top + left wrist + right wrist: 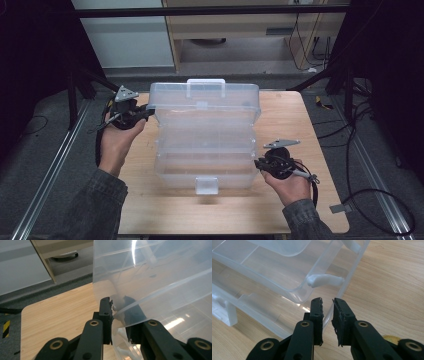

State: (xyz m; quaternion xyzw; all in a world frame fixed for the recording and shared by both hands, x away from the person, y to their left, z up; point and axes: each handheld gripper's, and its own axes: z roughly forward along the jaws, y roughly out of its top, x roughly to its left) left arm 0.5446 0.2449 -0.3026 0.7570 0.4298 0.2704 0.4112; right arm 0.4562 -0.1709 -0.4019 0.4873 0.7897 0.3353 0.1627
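While left tool grips lid — right tool pinches box wall.

From above our own side of the wooden table we look forward and down, seeing the whole tabletop, the clear plastic box and the floor and furniture beyond. The left gripper view sits very close, looking along the left gripper at the box's raised lid, with the table's rounded far corner and the floor behind. The right gripper view looks down along the right gripper at the box's lower edge, just as close; all three views share box and tabletop.
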